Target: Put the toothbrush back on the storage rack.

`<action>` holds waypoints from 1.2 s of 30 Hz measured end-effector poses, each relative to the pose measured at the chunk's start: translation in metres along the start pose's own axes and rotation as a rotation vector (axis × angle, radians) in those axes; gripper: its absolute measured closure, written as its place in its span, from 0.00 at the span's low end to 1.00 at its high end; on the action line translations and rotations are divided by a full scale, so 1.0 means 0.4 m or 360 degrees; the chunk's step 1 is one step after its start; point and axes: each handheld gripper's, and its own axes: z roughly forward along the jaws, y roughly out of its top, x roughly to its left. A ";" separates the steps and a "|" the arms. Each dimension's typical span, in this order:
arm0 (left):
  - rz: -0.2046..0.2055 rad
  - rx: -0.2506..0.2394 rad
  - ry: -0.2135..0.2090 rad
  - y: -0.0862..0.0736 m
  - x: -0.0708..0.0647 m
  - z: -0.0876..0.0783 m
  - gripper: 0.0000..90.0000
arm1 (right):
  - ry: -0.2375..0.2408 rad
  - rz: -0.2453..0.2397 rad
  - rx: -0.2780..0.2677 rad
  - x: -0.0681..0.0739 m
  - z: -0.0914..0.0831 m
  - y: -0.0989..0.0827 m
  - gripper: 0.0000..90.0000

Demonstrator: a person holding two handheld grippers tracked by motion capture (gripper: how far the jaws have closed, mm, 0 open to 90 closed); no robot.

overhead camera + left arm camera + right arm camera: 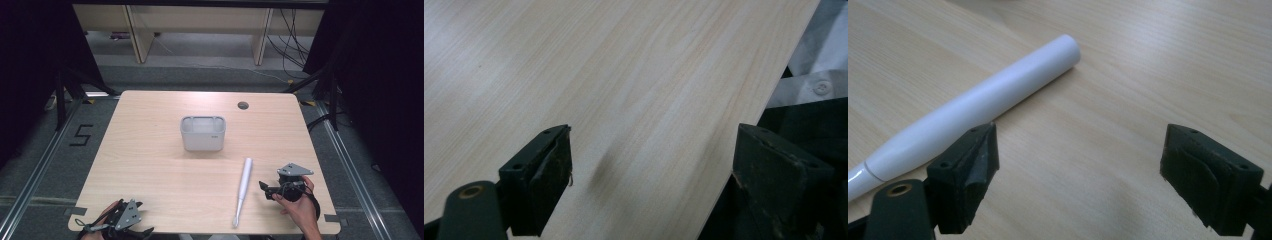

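Note:
A white electric toothbrush (243, 190) lies on the wooden table (150, 165), its brush head toward the front edge. A grey rectangular bin (202, 133) stands upright near the table's middle. My right gripper (265, 189) sits just right of the toothbrush, held by a hand, jaws wide apart and empty. In the right gripper view the toothbrush handle (978, 102) runs past the left jaw, outside the gap of the right gripper (1080, 172). My left gripper (142, 231) rests at the front left corner; in its own view the left gripper (651, 172) stands open over bare wood.
A round cable hole (243, 105) is set in the table's far right part. Dark floor and rails flank the table on both sides. The table edge (769, 95) runs close by the left gripper's right jaw.

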 end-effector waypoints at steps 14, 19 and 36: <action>0.0000 0.0007 0.0003 -0.001 0.001 0.003 0.18 | 0.0056 -0.0002 -0.0040 0.020 0.005 0.023 0.28; 0.0002 0.0007 0.0001 -0.001 0.001 0.002 0.18 | 0.0077 -0.0029 -0.0081 0.024 0.006 0.033 0.45; -0.0007 0.0007 -0.0001 -0.001 0.000 0.005 0.18 | 0.0158 -0.0083 -0.0115 0.048 0.040 0.073 0.89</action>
